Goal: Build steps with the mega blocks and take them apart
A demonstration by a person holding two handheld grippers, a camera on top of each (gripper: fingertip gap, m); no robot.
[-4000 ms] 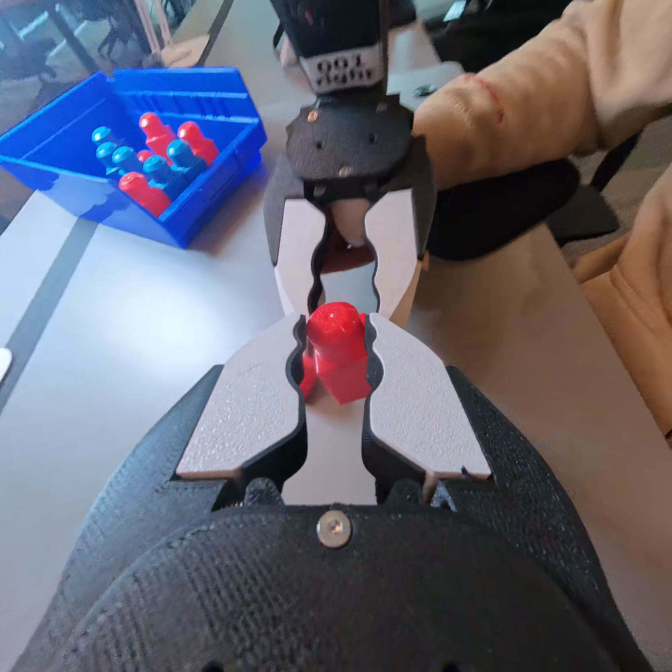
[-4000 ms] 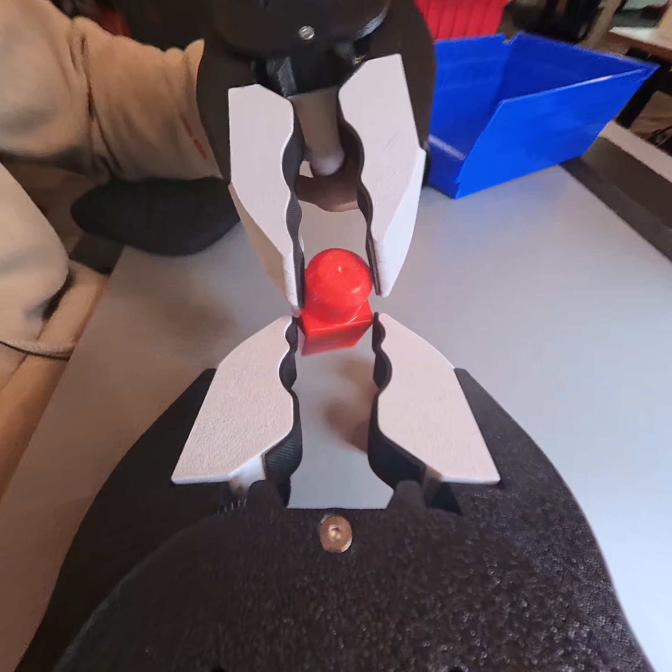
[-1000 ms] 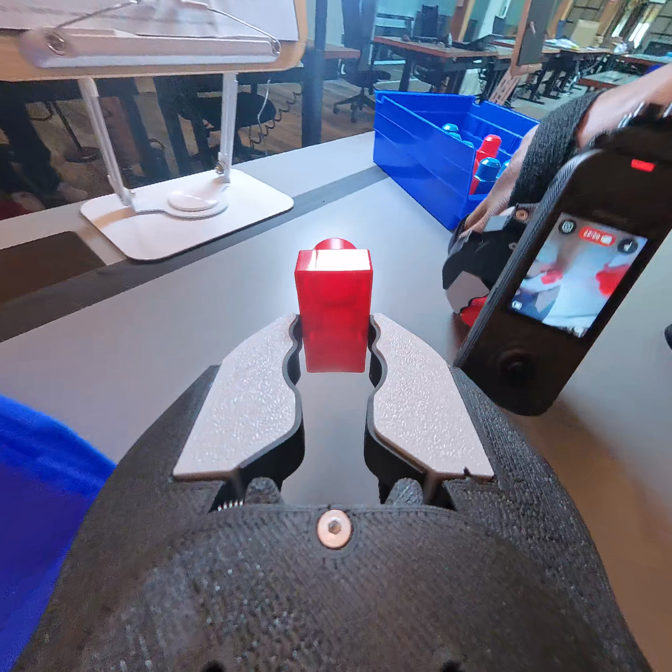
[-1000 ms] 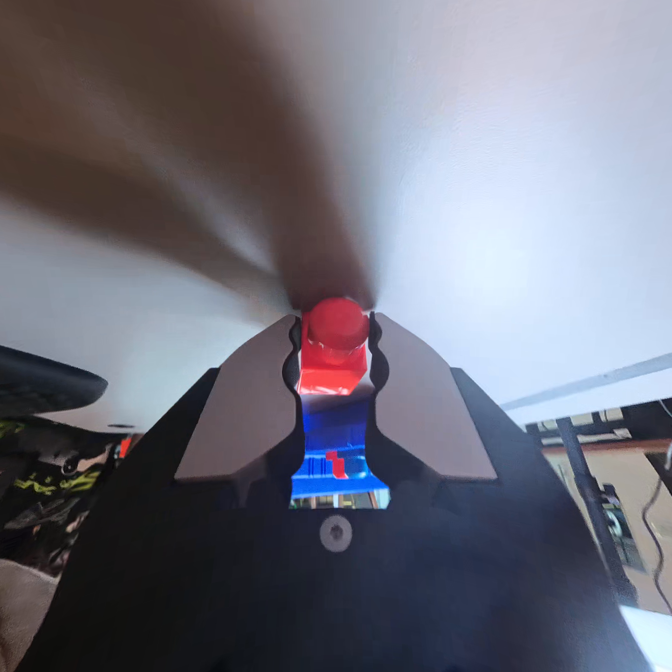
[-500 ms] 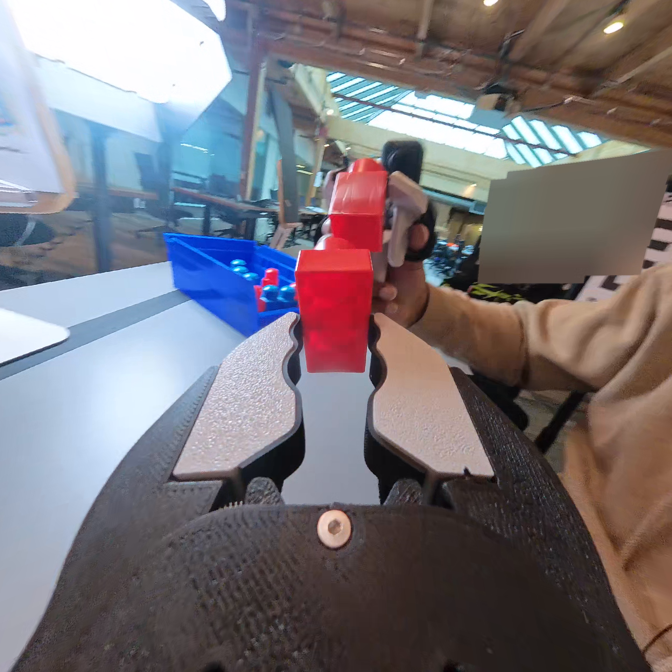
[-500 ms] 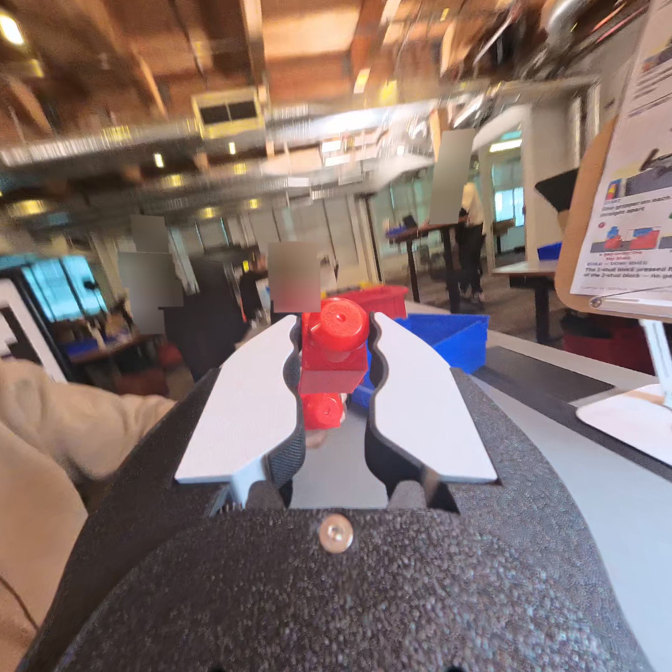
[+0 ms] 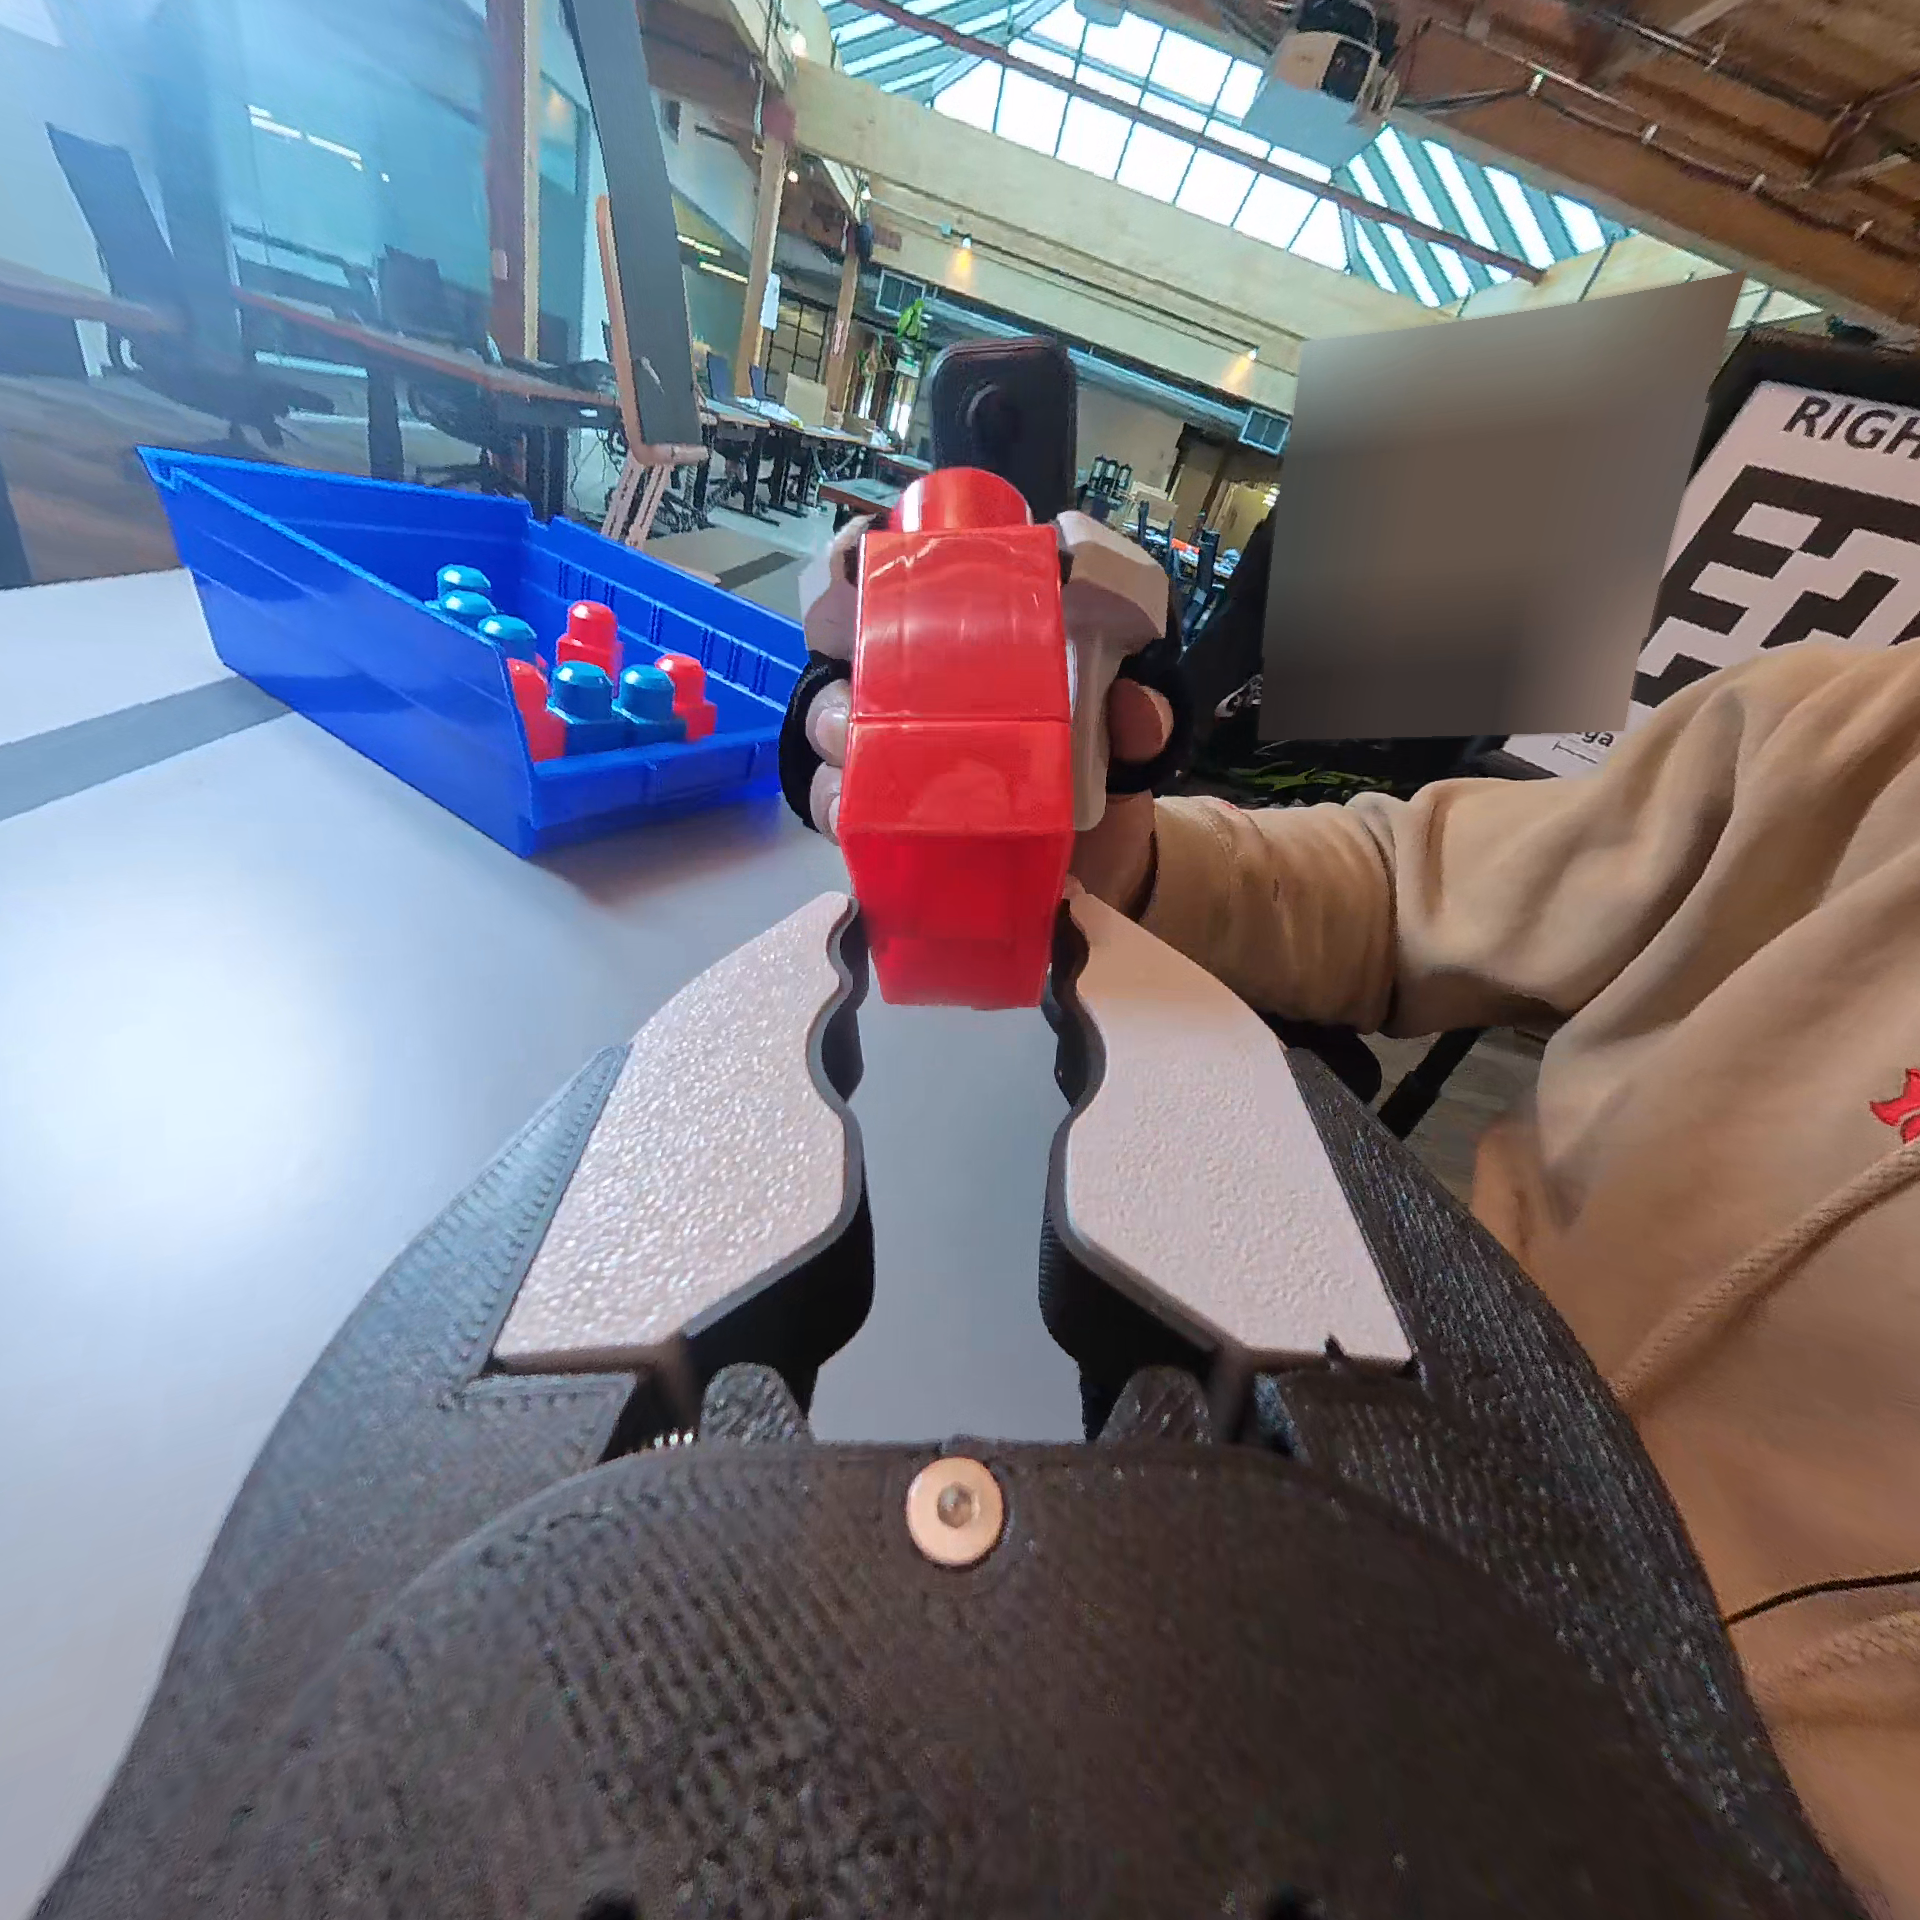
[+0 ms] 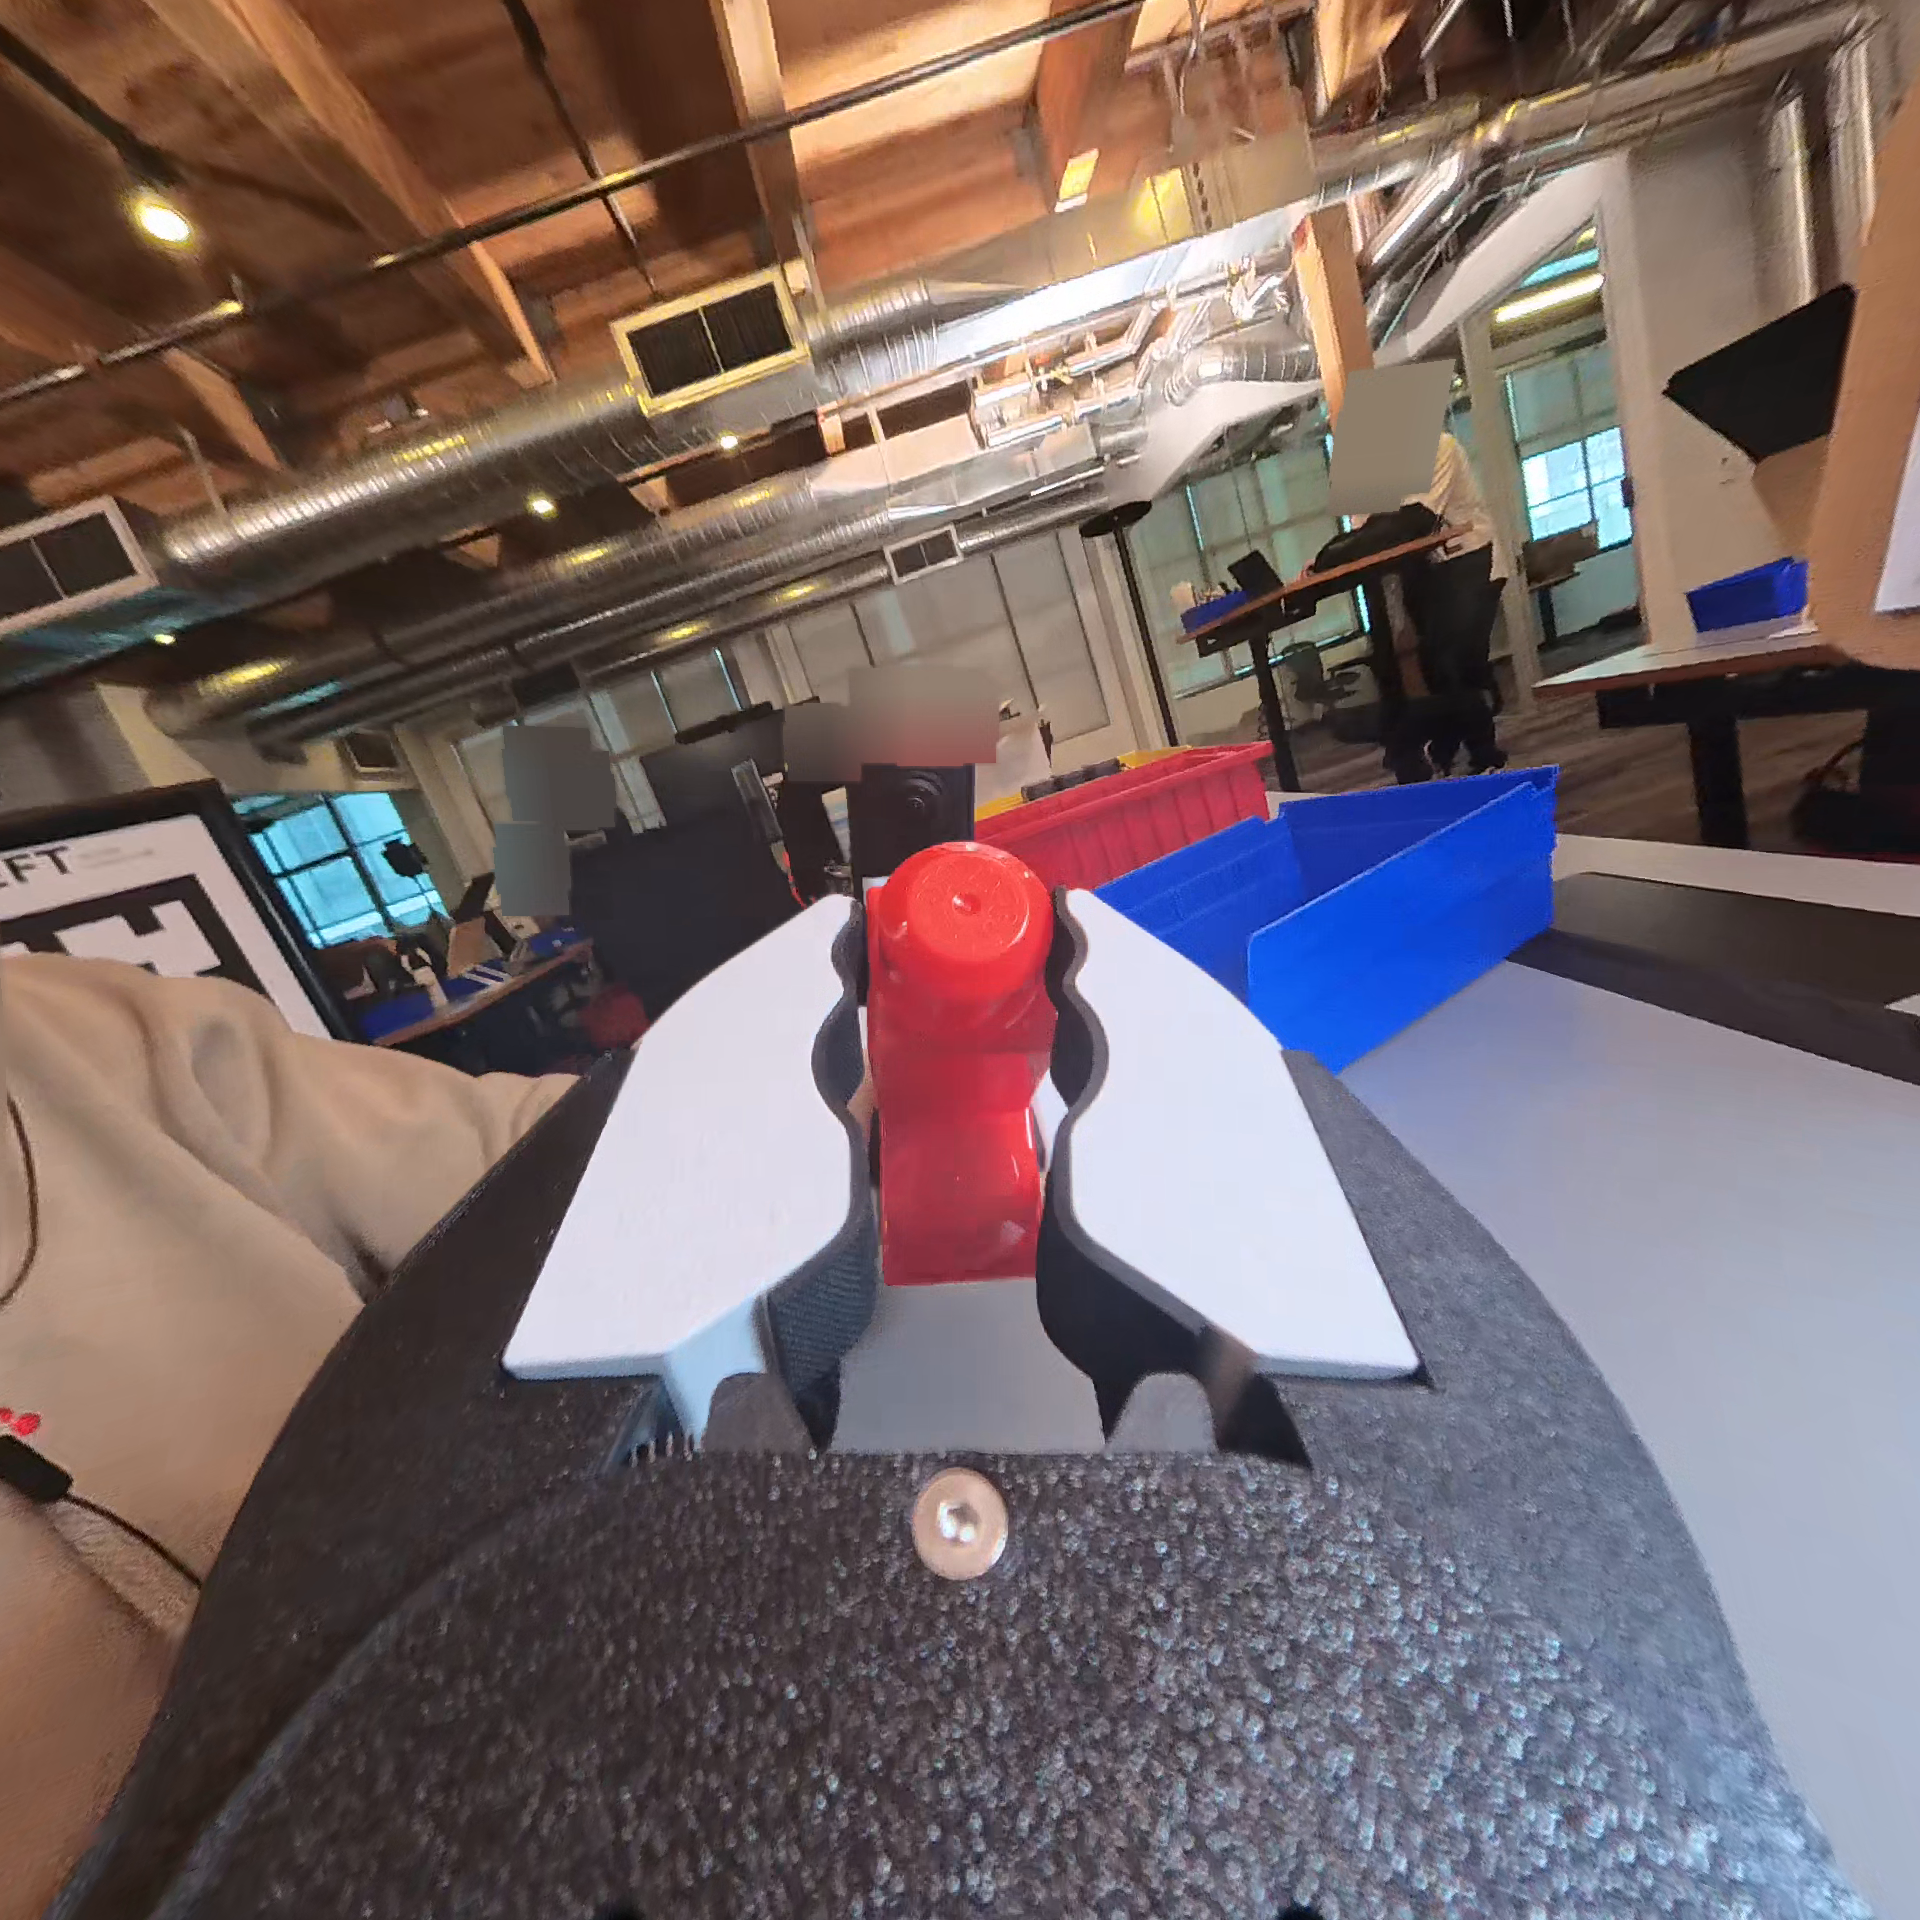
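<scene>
In the left wrist view my left gripper (image 7: pixel 954 920) is shut on a red mega block (image 7: pixel 956 831) and holds it above the grey table (image 7: pixel 260 987). A second red block (image 7: pixel 961 623) sits directly on top of it, stud up, gripped by my right gripper (image 7: pixel 966 613), which faces me. In the right wrist view my right gripper (image 8: pixel 956 920) is shut on the stud-topped red block (image 8: pixel 956 935). The lower red block (image 8: pixel 956 1184) shows between its fingers. The left gripper's fingers are hidden there.
An open blue bin (image 7: pixel 364 623) with several blue and red blocks stands on the table at the left. It also shows in the right wrist view (image 8: pixel 1403 914), with a red bin (image 8: pixel 1122 810) behind it. A person's beige sleeve (image 7: pixel 1455 831) is at the right. There is about 5 cm between the tips of the two grippers.
Both grippers pulled two red blocks apart, lifted them off the table and tilted up. Over the last half second the right gripper's block came down onto the left gripper's block.
</scene>
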